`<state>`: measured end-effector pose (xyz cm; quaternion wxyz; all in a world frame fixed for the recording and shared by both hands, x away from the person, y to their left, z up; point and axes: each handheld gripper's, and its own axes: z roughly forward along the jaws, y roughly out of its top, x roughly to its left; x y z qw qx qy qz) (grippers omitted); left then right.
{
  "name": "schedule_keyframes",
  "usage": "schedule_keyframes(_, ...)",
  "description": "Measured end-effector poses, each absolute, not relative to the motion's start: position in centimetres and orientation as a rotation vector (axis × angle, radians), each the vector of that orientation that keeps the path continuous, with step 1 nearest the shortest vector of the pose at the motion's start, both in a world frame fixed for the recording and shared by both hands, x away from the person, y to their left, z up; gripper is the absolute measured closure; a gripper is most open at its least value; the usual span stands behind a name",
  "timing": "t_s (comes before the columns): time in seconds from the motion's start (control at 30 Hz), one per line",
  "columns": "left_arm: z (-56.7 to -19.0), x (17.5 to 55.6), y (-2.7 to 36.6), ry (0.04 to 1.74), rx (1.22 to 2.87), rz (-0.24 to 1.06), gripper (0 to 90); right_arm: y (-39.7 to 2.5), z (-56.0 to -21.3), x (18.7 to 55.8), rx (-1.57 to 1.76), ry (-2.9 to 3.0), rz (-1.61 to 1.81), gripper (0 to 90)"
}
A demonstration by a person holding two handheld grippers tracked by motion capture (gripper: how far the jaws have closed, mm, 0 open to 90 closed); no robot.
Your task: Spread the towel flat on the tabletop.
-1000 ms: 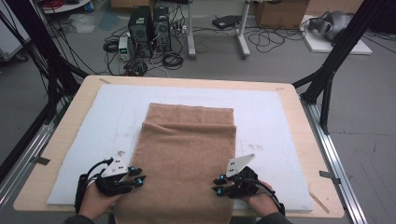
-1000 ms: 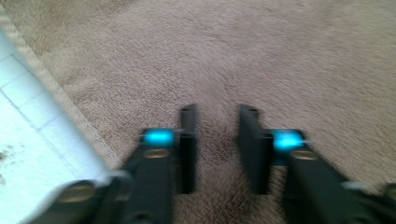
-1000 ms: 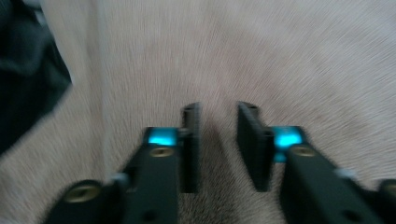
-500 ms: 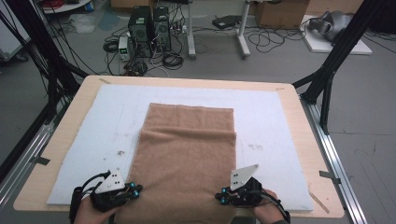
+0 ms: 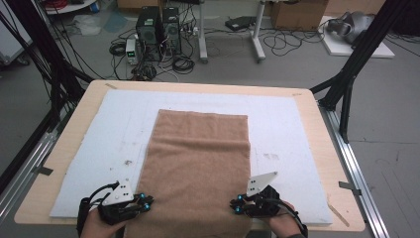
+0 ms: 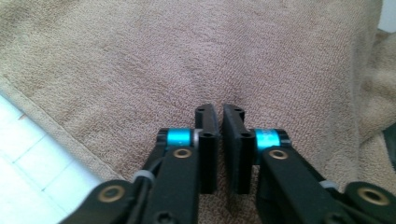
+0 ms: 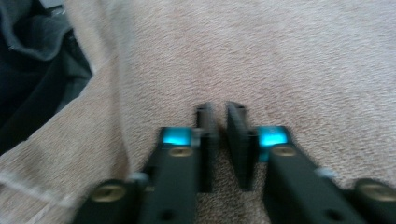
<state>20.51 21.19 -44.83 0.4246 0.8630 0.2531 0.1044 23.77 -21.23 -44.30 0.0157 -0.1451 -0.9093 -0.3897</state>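
Observation:
A brown towel (image 5: 198,153) lies flat on the white mat (image 5: 287,129), and its near end hangs over the table's front edge. My left gripper (image 5: 147,201) rests on the towel's near left side and points inward. My right gripper (image 5: 235,206) rests on the near right side, facing it. In the left gripper view the towel (image 6: 140,56) spreads under the gripper (image 6: 219,109), whose jaws stand almost together with their tips down on the cloth. The right gripper view shows the same: the gripper (image 7: 220,108) has a narrow slit between its jaws over the towel (image 7: 303,60). No cloth shows in either slit.
The wooden table (image 5: 89,94) carries the mat, with bare mat (image 6: 28,154) on both sides of the towel. Black frame legs (image 5: 346,84) stand at the table's corners. Computers and cables (image 5: 158,29) sit on the floor beyond. Dark clothing (image 7: 32,70) shows past the near edge.
Both grippers have slid along the towel toward the near table edge. The towel's far edge has stayed about where it was.

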Motion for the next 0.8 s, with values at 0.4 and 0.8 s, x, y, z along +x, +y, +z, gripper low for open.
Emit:
schedule_keyframes(0.4,-44.7,18.6,21.4,0.609,2.158,0.251,86.8,-21.3,-43.8,21.9,-0.354,-2.848,-1.201,88.6)
schedule_keyframes(0.8,-43.6,19.6,21.7,0.623,2.101,0.249,73.9,-22.1,-43.4,22.8,-0.460,-2.783,-1.307,71.9)
